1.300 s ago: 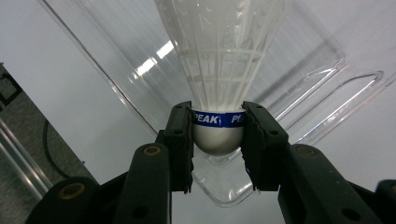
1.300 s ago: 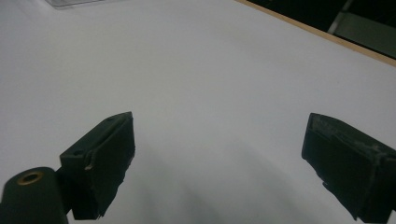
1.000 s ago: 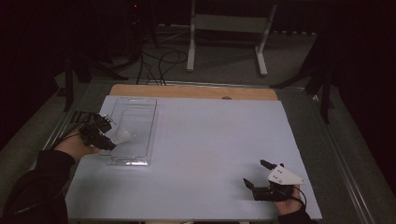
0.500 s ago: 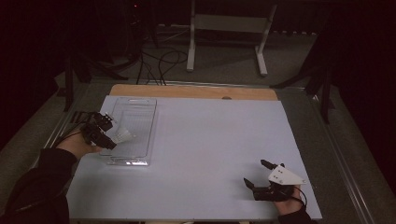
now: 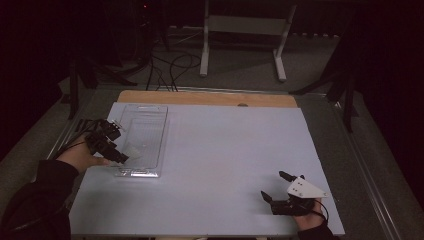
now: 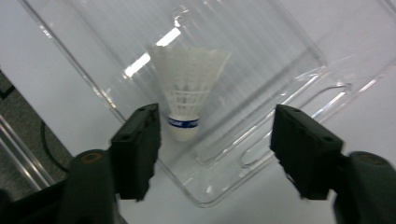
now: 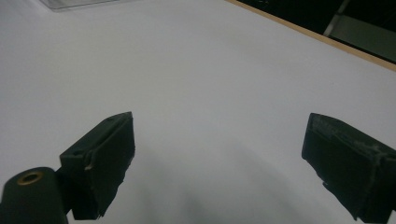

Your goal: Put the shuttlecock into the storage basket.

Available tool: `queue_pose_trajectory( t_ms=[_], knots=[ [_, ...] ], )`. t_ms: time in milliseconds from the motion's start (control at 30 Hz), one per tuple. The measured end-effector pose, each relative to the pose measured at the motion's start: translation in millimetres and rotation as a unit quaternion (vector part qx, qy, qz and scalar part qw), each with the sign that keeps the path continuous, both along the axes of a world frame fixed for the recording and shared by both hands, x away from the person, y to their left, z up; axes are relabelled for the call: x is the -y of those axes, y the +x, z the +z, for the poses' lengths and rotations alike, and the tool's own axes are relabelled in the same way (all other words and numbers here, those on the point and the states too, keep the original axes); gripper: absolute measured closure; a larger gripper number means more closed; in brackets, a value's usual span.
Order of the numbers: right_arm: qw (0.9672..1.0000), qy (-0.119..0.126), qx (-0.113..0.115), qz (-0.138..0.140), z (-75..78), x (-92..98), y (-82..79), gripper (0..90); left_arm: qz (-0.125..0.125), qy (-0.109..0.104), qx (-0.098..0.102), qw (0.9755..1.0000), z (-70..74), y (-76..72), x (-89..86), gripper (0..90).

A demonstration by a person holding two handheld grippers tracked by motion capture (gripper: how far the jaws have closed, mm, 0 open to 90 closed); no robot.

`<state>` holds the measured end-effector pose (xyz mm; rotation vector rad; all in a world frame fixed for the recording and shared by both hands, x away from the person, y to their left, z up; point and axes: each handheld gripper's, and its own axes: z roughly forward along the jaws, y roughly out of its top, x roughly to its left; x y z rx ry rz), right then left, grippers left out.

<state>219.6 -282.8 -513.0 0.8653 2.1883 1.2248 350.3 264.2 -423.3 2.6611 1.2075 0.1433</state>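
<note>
From the high view, the desk carries a white sheet with a strip of bare wood along its far edge. A clear plastic tray lies lengthwise at the left, its near end close to the left tongs, which a hand holds at the tray's left rim. The right tongs rest near the desk's near right corner, jaws apart, with the grey plate on top. Between the tray and the right tongs the sheet is bare and wide open, as is all the far right part. Beyond the desk's far edge, cables and a white stand sit on the floor.

In the left gripper view, the jaws stand wide apart over the tray's rounded corner. A white shuttlecock lies inside the tray, cork base with a blue band toward the camera, feathers pointing away. Its base is just beside the jaw on the left of this view; whether it touches cannot be told.

In the right gripper view, the jaws are wide apart over bare white sheet, with the wooden edge crossing the upper right.
</note>
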Motion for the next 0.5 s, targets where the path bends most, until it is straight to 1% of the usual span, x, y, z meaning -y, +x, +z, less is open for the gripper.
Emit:
queue_pose_trajectory(
  t_ms=[67,100,200,267,333,400,500],
  knots=[
    [1.0000,0.000,0.001,0.001,0.1,-0.1,0.0,9.3,-0.002,0.001,0.000,1.0000,1.4,-0.6,1.2,28.6],
    [1.0000,0.001,0.001,0.002,0.1,0.0,0.1,9.3,-0.002,-0.001,0.001,1.0000,1.7,-0.9,1.6,27.8],
    [1.0000,0.001,-0.001,0.002,-0.1,0.1,0.1,9.3,-0.013,-0.003,-0.004,0.9999,2.4,-2.5,4.5,25.1],
    [1.0000,0.001,0.002,0.001,0.3,0.2,0.0,9.3,-0.012,0.001,-0.002,0.9999,3.3,-2.4,6.0,22.1],
    [1.0000,0.001,0.001,0.000,0.1,0.3,0.1,9.3,-0.010,-0.004,-0.002,0.9999,4.3,-1.6,6.7,20.2],
    [1.0000,0.000,0.000,0.001,-0.1,0.0,0.1,9.3,-0.009,-0.001,-0.001,1.0000,5.0,-1.2,8.5,18.0],
    [1.0000,0.000,0.001,0.001,0.0,0.0,0.2,9.3,-0.005,-0.006,0.003,1.0000,7.0,-0.6,10.4,15.5]
  ],
)
